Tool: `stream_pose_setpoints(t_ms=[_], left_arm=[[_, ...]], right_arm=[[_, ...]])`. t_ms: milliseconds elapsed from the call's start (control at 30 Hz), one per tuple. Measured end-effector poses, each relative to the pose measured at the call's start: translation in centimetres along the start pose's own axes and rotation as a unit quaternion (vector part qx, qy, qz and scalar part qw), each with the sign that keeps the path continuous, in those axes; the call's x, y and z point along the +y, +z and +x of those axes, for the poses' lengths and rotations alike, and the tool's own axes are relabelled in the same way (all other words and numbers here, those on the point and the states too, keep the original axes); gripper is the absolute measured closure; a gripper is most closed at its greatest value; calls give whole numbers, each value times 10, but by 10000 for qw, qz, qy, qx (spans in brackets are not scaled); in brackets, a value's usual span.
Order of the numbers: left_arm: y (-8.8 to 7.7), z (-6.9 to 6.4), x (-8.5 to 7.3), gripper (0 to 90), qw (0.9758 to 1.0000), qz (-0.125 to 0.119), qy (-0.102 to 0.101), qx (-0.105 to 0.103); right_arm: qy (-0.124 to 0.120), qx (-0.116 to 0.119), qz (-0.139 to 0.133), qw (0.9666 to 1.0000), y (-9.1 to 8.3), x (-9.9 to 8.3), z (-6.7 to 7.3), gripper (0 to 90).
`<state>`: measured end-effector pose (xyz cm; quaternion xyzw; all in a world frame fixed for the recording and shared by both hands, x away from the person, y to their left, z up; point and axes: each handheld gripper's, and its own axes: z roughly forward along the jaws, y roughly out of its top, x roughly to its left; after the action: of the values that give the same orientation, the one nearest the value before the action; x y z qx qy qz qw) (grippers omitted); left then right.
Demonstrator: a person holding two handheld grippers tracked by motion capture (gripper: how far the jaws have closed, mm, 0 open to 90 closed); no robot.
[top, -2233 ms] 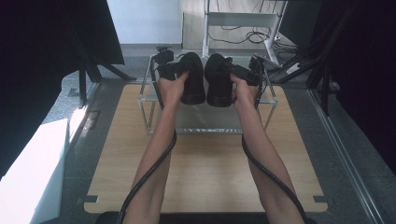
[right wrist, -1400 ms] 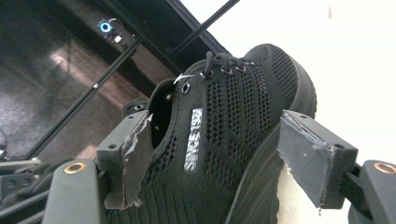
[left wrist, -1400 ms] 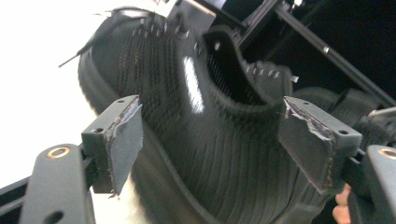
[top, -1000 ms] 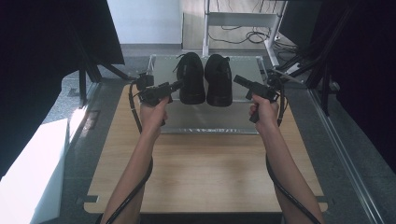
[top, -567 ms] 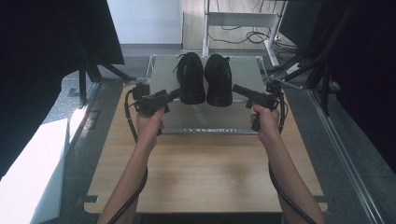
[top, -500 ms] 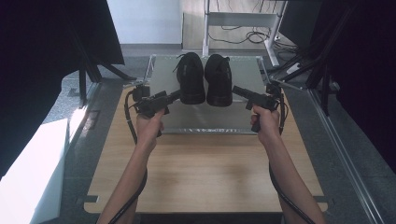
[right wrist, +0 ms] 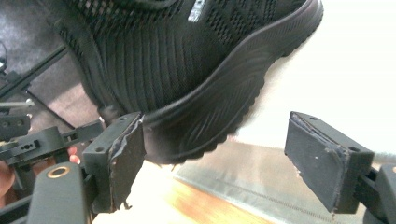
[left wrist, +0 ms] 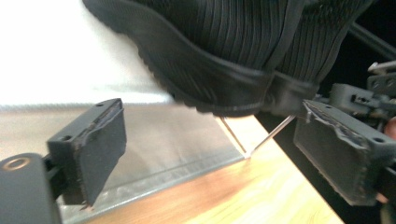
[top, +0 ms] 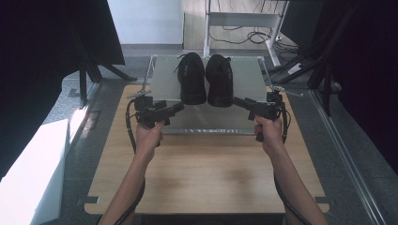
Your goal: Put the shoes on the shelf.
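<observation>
While both jaw pairs stand wide apart w/ nothing between them, the left hand-held gripper (top: 177, 107) and right hand-held gripper (top: 237, 100) flank the heels of a pair of black shoes, one per side. The left shoe (top: 192, 78) and right shoe (top: 220, 79) sit side by side, touching or nearly so, on a grey metal tray (top: 162, 77) raised on thin legs at the far end of the desk (top: 206, 173).

Key relation: each shoe's long axis runs away from the person, toes far, heels near. The left gripper points inward from the left toward the left shoe's heel; the right gripper mirrors it from the right. So each hand is nearer its own-side shoe, approx. level w/ the heel end, just beside but apart from it in the high view.

In the left gripper view the heel (left wrist: 224, 84) hangs above and between the open pads, ribbed knit upper over a thick dark sole, tray edge below. The right gripper view has the same: heel (right wrist: 187, 88) above and between the pads, closer to the pad at frame left.

My read: a grasp would come at the heel sides, jaws closing across each shoe's width, not along its length.

Writing: a small pale tag (right wrist: 196, 14) on the right shoe's upper, too blurred to read. A printed strip along the tray's near edge (top: 206, 131) is also illegible.
</observation>
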<state>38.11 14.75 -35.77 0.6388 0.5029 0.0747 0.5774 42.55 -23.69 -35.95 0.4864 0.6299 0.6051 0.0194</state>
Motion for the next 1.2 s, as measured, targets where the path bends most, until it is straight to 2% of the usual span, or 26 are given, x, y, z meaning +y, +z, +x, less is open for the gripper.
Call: stream_pose_setpoints(t_ms=[100,133,300,667,767,1033,1133,1167,1200], left_arm=[[2,-5,-7,44,9998,117,169,14],[2,-5,-7,33,9998,117,169,14],[6,-16,-17,0,9980,330,528,89],[3,-23,-42,0,9956,433,792,231],[0,-23,-53,0,9936,488,953,362],[-9,-17,-74,0,9914,575,1063,501],[-12,-14,-83,0,9914,625,1047,475],[-12,-14,-83,0,9914,625,1047,475],[-13,-13,-89,0,9908,695,1070,454]], right_arm=[[-158,34,52,9999,-4,-4,4,186],[-158,34,52,9999,-4,-4,4,186],[-404,79,227,9989,-7,-14,10,154],[-642,112,429,9969,-13,-34,13,138],[-796,45,546,9953,-16,-44,12,111],[-1112,-100,733,9910,-23,-63,11,16],[-1308,-206,820,9878,-26,-71,12,2],[-1308,-206,820,9878,-26,-71,12,2],[-1395,-238,861,9862,-28,-77,11,0]])
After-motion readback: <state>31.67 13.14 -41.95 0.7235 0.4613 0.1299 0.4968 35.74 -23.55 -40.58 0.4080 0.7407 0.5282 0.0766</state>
